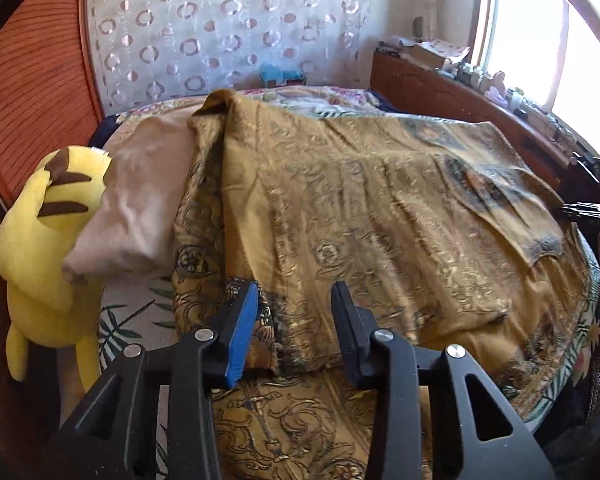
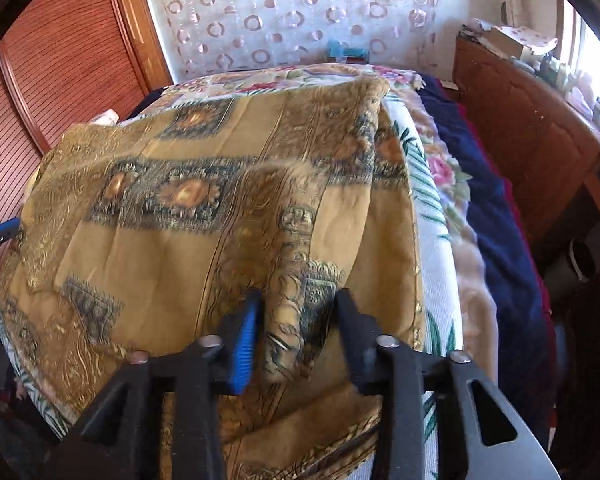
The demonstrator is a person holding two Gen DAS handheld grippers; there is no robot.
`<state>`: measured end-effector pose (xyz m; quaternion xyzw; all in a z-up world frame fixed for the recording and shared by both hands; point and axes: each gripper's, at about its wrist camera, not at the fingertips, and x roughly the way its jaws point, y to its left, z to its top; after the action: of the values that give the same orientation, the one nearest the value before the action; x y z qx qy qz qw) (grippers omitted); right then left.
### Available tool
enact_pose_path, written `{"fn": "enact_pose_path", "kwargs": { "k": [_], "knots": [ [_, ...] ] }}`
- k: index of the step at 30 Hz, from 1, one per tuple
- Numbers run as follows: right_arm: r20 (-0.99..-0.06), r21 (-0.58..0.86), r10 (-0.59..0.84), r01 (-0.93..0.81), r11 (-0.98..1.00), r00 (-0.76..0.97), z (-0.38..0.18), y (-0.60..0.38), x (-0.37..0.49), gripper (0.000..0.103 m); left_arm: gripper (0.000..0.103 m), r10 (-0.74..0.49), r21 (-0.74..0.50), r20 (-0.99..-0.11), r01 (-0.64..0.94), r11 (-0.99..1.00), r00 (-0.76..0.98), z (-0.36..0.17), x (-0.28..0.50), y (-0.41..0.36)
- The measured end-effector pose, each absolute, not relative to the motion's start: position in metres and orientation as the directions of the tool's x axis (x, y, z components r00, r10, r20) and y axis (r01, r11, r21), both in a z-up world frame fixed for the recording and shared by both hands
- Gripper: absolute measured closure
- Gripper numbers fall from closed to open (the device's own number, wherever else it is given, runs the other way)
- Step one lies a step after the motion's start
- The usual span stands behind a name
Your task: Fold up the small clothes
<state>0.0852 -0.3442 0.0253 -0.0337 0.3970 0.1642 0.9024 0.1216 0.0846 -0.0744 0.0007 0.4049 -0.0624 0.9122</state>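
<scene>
The cloth [image 1: 380,208] (mustard, dark print) lies spread over the bed [image 2: 436,216]. Its near left edge passes between the fingers of the left claw [image 1: 294,292], which stand apart and released. A raised fold of it sits between the right claw [image 2: 298,300] fingers, also parted, not pressing. A pillow [image 1: 140,200] lies left of the cloth

No text, label, brand, number or sign can be read in either wrist view. The gold cloth [image 1: 372,208] carries only ornamental motifs, and the curtain [image 1: 220,28] only a pattern of rings. The small items along the wooden ledge [image 1: 452,92] by the window are too blurred to show any lettering.
</scene>
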Motion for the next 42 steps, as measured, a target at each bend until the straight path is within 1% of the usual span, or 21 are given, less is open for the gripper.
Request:
{"fn": "enact_pose_path", "kwargs": {
  "k": [2, 3, 8, 9, 10, 11, 13, 16, 18, 19, 20, 28, 31, 36, 40, 41, 42],
  "knots": [
    [-0.719, 0.068, 0.284, -0.342, 0.937, 0.634, 0.026, -0.343, 0.086, 0.094, 0.063, -0.096, -0.033, -0.746, 0.107, 0.994, 0.659, -0.079, 0.123, 0.086],
    [-0.712, 0.074, 0.293, -0.347, 0.935, 0.638, 0.028, -0.343, 0.084, 0.096, 0.063, -0.087, -0.024, -0.751, 0.105, 0.994, 0.655, -0.08, 0.124, 0.086],
    [-0.688, 0.02, 0.27, -0.354, 0.935, 0.674, 0.029, -0.339, 0.073, 0.098, 0.063, -0.071, -0.039, -0.754, 0.064, 0.997, 0.653, -0.086, 0.121, 0.096],
    [-0.687, 0.015, 0.267, -0.354, 0.935, 0.675, 0.028, -0.337, 0.071, 0.098, 0.063, -0.078, -0.049, -0.749, 0.062, 0.997, 0.658, -0.086, 0.119, 0.098],
    [-0.688, 0.009, 0.264, -0.356, 0.935, 0.676, 0.027, -0.336, 0.07, 0.098, 0.057, -0.077, -0.051, -0.748, 0.058, 0.997, 0.659, -0.087, 0.119, 0.1],
    [-0.689, 0.006, 0.262, -0.356, 0.934, 0.676, 0.026, -0.335, 0.068, 0.098, 0.054, -0.063, -0.041, -0.747, 0.048, 0.998, 0.662, -0.088, 0.118, 0.1],
    [-0.695, 0.001, 0.256, -0.355, 0.935, 0.672, 0.021, -0.334, 0.069, 0.098, 0.054, -0.048, -0.026, -0.749, 0.042, 0.999, 0.661, -0.091, 0.117, 0.101],
    [-0.7, 0.001, 0.249, -0.348, 0.937, 0.669, 0.018, -0.326, 0.071, 0.098, 0.054, -0.064, -0.048, -0.747, 0.042, 0.998, 0.661, -0.092, 0.118, 0.105],
    [-0.703, 0.002, 0.247, -0.346, 0.938, 0.667, 0.017, -0.322, 0.073, 0.098, 0.071, -0.083, -0.059, -0.742, 0.059, 0.997, 0.665, -0.091, 0.116, 0.105],
    [-0.701, 0.002, 0.246, -0.344, 0.939, 0.669, 0.017, -0.322, 0.073, 0.098, 0.093, -0.098, -0.066, -0.739, 0.074, 0.995, 0.666, -0.089, 0.114, 0.103],
    [-0.697, 0.002, 0.247, -0.343, 0.939, 0.673, 0.018, -0.322, 0.072, 0.098, 0.1, -0.098, -0.068, -0.734, 0.071, 0.995, 0.672, -0.087, 0.112, 0.103],
    [-0.619, 0.02, 0.292, -0.357, 0.934, 0.729, 0.046, -0.33, 0.043, 0.099, 0.101, -0.173, -0.135, -0.648, 0.111, 0.985, 0.742, -0.044, 0.072, 0.1],
    [-0.606, 0.019, 0.3, -0.364, 0.931, 0.737, 0.054, -0.333, 0.025, 0.099, 0.101, -0.184, -0.149, -0.635, 0.114, 0.982, 0.751, -0.034, 0.058, 0.102],
    [-0.622, 0.036, 0.304, -0.362, 0.932, 0.722, 0.056, -0.34, -0.004, 0.099, 0.101, -0.159, -0.149, -0.649, 0.081, 0.986, 0.744, -0.038, 0.045, 0.112],
    [-0.634, 0.051, 0.306, -0.357, 0.933, 0.71, 0.047, -0.349, -0.012, 0.099, 0.1, -0.136, -0.115, -0.694, 0.078, 0.99, 0.707, -0.057, 0.049, 0.107],
    [-0.639, 0.049, 0.3, -0.352, 0.935, 0.708, 0.045, -0.348, -0.008, 0.098, 0.098, -0.135, -0.115, -0.704, 0.076, 0.99, 0.697, -0.061, 0.049, 0.107],
    [-0.644, 0.049, 0.296, -0.348, 0.936, 0.706, 0.043, -0.347, -0.007, 0.094, 0.094, -0.129, -0.112, -0.708, 0.07, 0.991, 0.694, -0.063, 0.049, 0.108]
  ]
}}
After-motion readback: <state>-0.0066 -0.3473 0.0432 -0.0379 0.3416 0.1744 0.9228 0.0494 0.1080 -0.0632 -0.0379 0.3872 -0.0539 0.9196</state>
